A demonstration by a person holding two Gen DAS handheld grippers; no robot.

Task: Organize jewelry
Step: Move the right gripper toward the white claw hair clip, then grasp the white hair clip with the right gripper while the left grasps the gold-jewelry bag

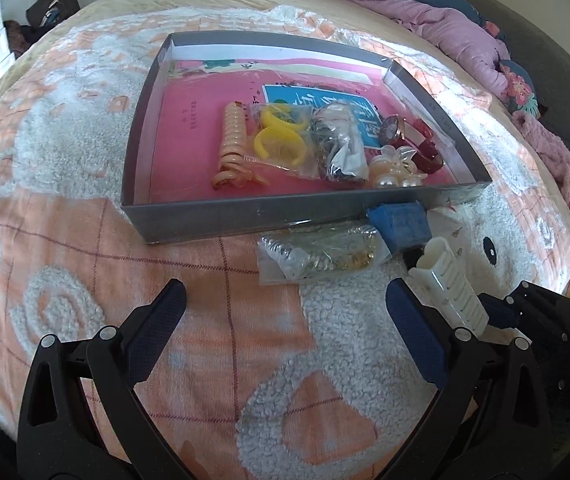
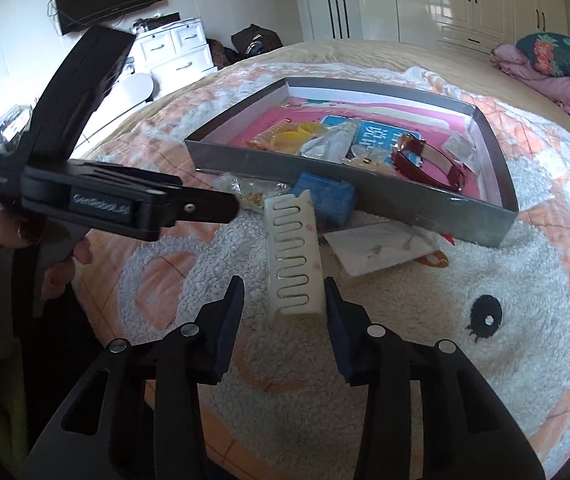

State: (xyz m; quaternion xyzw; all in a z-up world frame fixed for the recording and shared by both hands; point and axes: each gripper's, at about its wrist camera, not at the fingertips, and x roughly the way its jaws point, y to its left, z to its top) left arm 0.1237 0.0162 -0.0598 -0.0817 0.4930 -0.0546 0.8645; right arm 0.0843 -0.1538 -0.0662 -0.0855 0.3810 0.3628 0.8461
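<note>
Nearest to us in the right wrist view, our right gripper [image 2: 285,300] has its fingers set narrowly on either side of the near end of a white hair clip [image 2: 293,252]. The right pad sits against the clip's edge, but we cannot tell whether the left pad touches it, so we cannot say if the clip is gripped. The clip slants away from us over the fuzzy white patch of the blanket [image 2: 425,360].

In the left wrist view, our left gripper [image 1: 285,316] is spread wide and holds nothing, hovering over the blanket with the white clip just beside its right finger.

A little farther, a clear bag of metal trinkets [image 1: 317,254] lies on the blanket, touching the near wall of the tray. Just right of it sits a small blue box [image 1: 401,224], pressed against the same wall, and a white card [image 2: 381,250] lies flat beside the box.

Beyond these stands the grey tray [image 1: 205,216], shallow and lined with pink paper. Inside, from left to right, we see a peach hair clip [image 1: 233,144], a bag with yellow rings [image 1: 281,140], another bag of dark pieces [image 1: 337,148], pearly flower clips [image 1: 393,164] and a red watch [image 1: 409,136] towards the right wall.

Farthest off, pink bedding [image 1: 445,28] is heaped at the head of the bed.
</note>
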